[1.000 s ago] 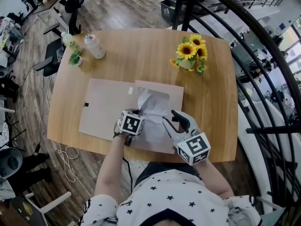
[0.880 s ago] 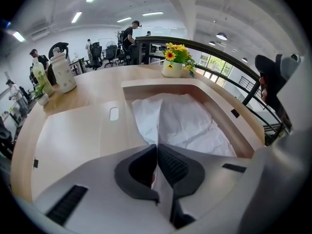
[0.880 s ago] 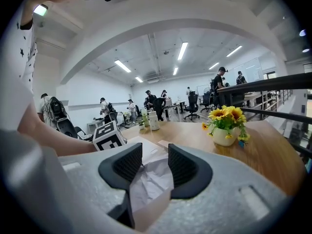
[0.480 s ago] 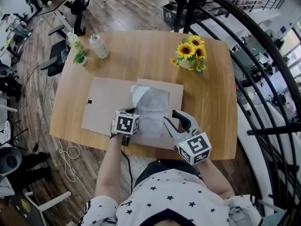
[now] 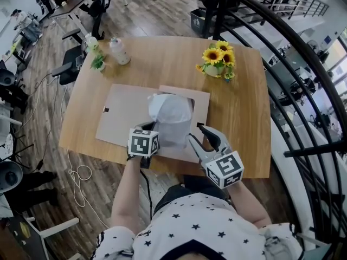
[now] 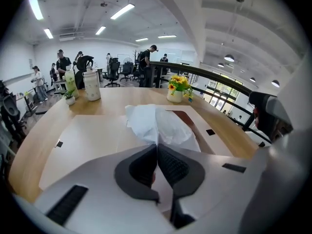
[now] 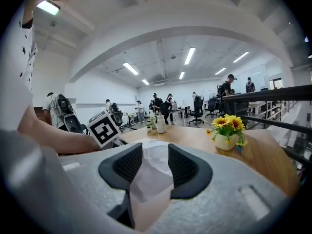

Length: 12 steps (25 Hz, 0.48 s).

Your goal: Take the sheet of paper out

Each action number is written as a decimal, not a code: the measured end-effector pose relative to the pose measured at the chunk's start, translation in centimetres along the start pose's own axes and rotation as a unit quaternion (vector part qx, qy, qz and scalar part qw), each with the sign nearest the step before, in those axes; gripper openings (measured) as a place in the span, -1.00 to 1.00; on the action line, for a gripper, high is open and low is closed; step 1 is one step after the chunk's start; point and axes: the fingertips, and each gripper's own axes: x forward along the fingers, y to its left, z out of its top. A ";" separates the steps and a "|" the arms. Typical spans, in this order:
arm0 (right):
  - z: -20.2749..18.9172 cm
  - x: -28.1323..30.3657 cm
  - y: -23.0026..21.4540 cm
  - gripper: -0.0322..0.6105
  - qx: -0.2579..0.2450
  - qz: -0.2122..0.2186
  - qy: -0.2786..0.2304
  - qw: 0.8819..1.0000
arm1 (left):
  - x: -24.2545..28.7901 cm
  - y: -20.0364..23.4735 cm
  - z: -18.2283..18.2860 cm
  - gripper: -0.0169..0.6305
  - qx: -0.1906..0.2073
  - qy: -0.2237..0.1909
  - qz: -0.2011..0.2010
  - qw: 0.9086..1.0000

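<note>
A crumpled white sheet of paper (image 5: 171, 117) sticks up out of a flat brown envelope (image 5: 123, 119) that lies on the wooden table (image 5: 244, 112). My left gripper (image 5: 150, 130) is at the sheet's near left corner, shut on the paper's edge. In the left gripper view the two pads (image 6: 171, 165) meet, and the sheet (image 6: 156, 125) rises from between them. My right gripper (image 5: 198, 136) hangs open by the envelope's near right edge. In the right gripper view the paper (image 7: 152, 172) shows beyond the parted pads, untouched.
A pot of sunflowers (image 5: 218, 64) stands at the table's far right. A white bottle (image 5: 119, 51) and a small plant (image 5: 97, 63) stand at the far left corner. A black railing (image 5: 287, 85) curves along the right side. People and office chairs are far behind.
The left gripper has lifted and drawn back toward me with the paper, and more of the sheet now stands out of the envelope. The right gripper has shifted slightly.
</note>
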 end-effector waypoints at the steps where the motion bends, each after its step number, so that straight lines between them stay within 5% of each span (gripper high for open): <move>1: 0.1 -0.2 0.2 -0.44 -0.002 0.000 -0.001 1.000 | -0.4 -0.3 0.1 -0.92 -0.002 -0.006 0.001 1.000; 12: -0.1 -3.7 2.2 -0.44 -0.019 -0.013 -0.005 1.000 | -5.4 -3.6 -1.0 -0.92 -0.037 -0.064 0.002 0.997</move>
